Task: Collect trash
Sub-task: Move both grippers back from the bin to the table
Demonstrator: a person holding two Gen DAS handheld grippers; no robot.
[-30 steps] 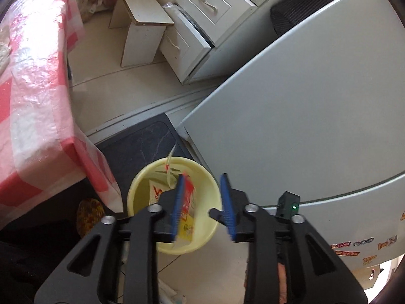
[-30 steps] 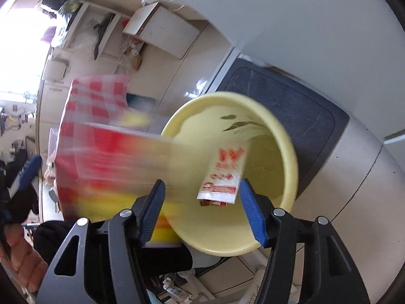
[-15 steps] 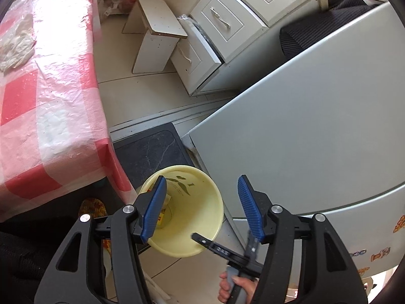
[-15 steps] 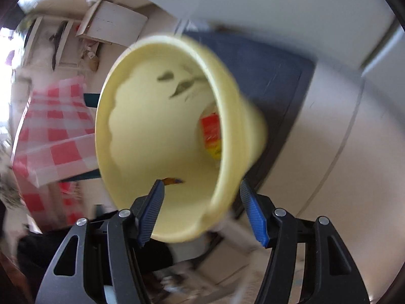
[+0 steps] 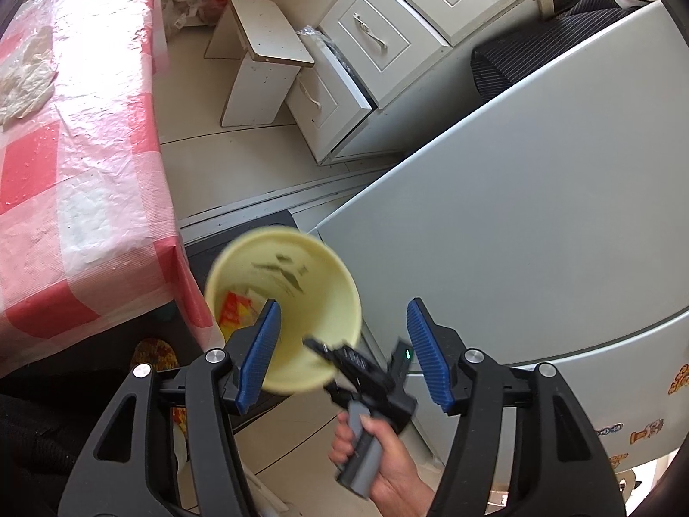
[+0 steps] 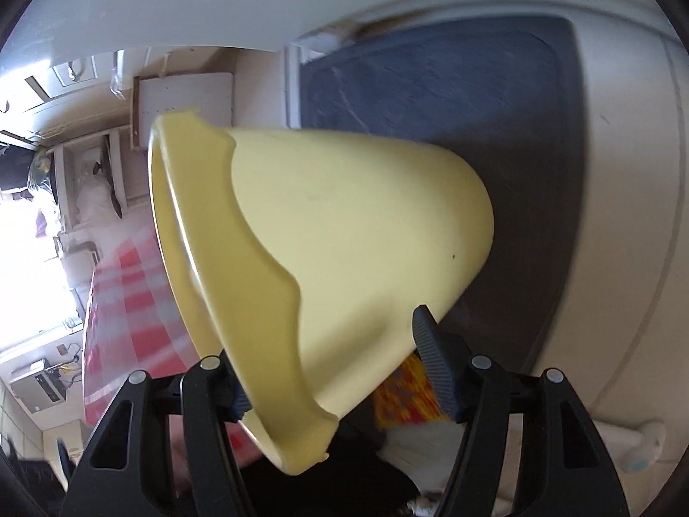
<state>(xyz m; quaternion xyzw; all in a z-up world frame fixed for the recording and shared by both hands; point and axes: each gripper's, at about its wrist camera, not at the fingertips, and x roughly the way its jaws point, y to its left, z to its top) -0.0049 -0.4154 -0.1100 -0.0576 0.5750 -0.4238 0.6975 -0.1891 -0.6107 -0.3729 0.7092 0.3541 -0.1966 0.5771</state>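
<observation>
A yellow plastic bin [image 5: 301, 301] stands on the floor beside the table, with a red and yellow wrapper [image 5: 234, 310] inside. My left gripper [image 5: 342, 351] is open and empty, held above the bin. In the right wrist view the bin [image 6: 344, 237] fills the frame, seen from its outer side and blurred. My right gripper [image 6: 331, 383] is open, its jaws straddling the bin's lower rim; the left finger is mostly hidden behind it. The right gripper also shows in the left wrist view [image 5: 366, 375], held in a hand at the bin's edge.
A table with a red and white checked cloth [image 5: 77, 138] stands left of the bin. A grey fridge door [image 5: 538, 215] is to the right. A dark mat [image 6: 430, 99] lies under the bin. A white stool [image 5: 262, 69] and white drawers [image 5: 387, 43] stand beyond.
The wrapper has left my left gripper and lies in the bin. My left gripper has risen and opened wider. My right gripper has swung round to the bin's outer side at its rim.
</observation>
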